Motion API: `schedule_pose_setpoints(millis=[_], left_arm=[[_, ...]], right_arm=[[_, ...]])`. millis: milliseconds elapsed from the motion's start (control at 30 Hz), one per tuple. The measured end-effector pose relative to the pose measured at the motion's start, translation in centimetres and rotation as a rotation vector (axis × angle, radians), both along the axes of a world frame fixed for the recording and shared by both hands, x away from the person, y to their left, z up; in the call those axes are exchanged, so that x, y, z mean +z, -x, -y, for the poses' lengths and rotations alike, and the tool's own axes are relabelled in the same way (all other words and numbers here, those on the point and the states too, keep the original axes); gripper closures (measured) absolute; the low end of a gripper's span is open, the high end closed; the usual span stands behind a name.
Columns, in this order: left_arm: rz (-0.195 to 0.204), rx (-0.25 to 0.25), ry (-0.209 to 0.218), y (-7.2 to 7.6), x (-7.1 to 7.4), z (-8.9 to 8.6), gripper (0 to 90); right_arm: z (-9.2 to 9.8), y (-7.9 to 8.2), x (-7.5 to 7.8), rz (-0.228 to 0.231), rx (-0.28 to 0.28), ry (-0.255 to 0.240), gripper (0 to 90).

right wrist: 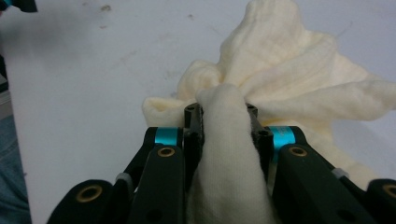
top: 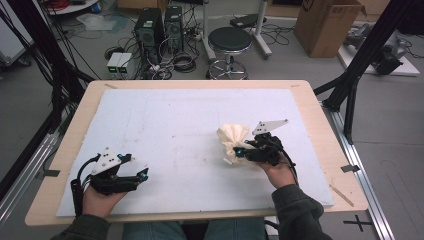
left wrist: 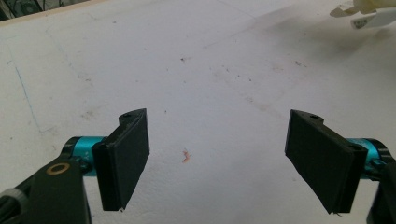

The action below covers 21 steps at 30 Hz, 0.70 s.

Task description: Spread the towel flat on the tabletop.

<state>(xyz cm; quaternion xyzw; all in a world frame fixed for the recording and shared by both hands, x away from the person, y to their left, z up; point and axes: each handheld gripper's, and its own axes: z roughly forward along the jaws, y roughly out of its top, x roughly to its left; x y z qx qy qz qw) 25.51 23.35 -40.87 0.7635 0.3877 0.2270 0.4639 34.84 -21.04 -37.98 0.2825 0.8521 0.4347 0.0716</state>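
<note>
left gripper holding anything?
No. In the left gripper view, the left gripper has its jaws wide apart over the bare white mat, with nothing between them.

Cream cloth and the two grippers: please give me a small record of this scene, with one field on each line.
cloth: cream cloth, bunched up, on the right half of the white mat
right gripper: right gripper shut on a fold of the cloth
left gripper: left gripper open, nothing between its fingers
left gripper place: near the front left corner of the mat, apart from the cloth
table: wooden table under the mat
behind the table: black stool, cardboard box
</note>
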Motion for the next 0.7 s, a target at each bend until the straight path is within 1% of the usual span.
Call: schedule_pose_setpoints(millis=[100, 167, 333, 367, 400, 433, 467, 500, 533, 567, 600, 633, 667, 700], left_arm=[[0.000, -0.001, -0.002, 0.0, 0.0, 0.0, 22.3], [0.000, -0.002, -0.005, -0.1, 0.0, 0.0, 22.3], [-0.001, -0.001, -0.002, -0.1, 0.0, 0.0, 22.3], [-0.001, -0.002, -0.002, -0.1, 0.0, 0.0, 22.3], [-0.001, -0.002, -0.002, -0.1, 0.0, 0.0, 22.3], [-0.001, -0.002, -0.002, -0.1, 0.0, 0.0, 22.3], [-0.001, -0.004, -0.004, -0.1, 0.0, 0.0, 22.3], [-0.001, -0.004, -0.004, -0.1, 0.0, 0.0, 22.3], [-0.001, -0.005, -0.003, -0.2, 0.0, 0.0, 22.3], [0.000, -0.006, -0.004, -0.2, 0.0, 0.0, 22.3], [0.000, -0.006, -0.004, -0.2, 0.0, 0.0, 22.3], [0.000, -0.006, -0.003, -0.2, 0.0, 0.0, 22.3], [0.000, -0.004, -0.001, -0.2, 0.0, 0.0, 22.3], [0.001, -0.001, 0.002, -0.2, -0.1, 0.0, 22.3]], right_arm=[[-1.1, -0.1, 0.8, 0.013, 0.026, -0.012, 73.7], [-1.9, -0.3, 1.1, 0.008, 0.045, -0.031, 73.6], [-4.3, -0.5, 1.5, 0.027, 0.091, -0.033, 73.5], [-4.7, -0.5, 1.6, 0.020, 0.095, -0.035, 73.5], [-5.2, -0.5, 1.6, 0.019, 0.102, -0.041, 73.5], [-5.2, -0.5, 1.6, 0.019, 0.102, -0.041, 73.5], [-6.2, -0.7, 1.5, 0.019, 0.121, -0.044, 73.5], [-6.7, -0.7, 1.4, 0.018, 0.129, -0.047, 73.4], [-6.7, -0.7, 1.4, 0.018, 0.129, -0.047, 73.4], [-8.0, -0.8, 1.2, 0.012, 0.148, -0.043, 73.4], [-8.0, -0.8, 1.2, 0.012, 0.148, -0.043, 73.4], [-9.0, -0.8, 1.0, 0.009, 0.165, -0.045, 73.4], [-9.0, -0.8, 1.0, 0.009, 0.165, -0.045, 73.4], [-10.1, -0.9, 0.7, 0.011, 0.181, -0.039, 73.3]])
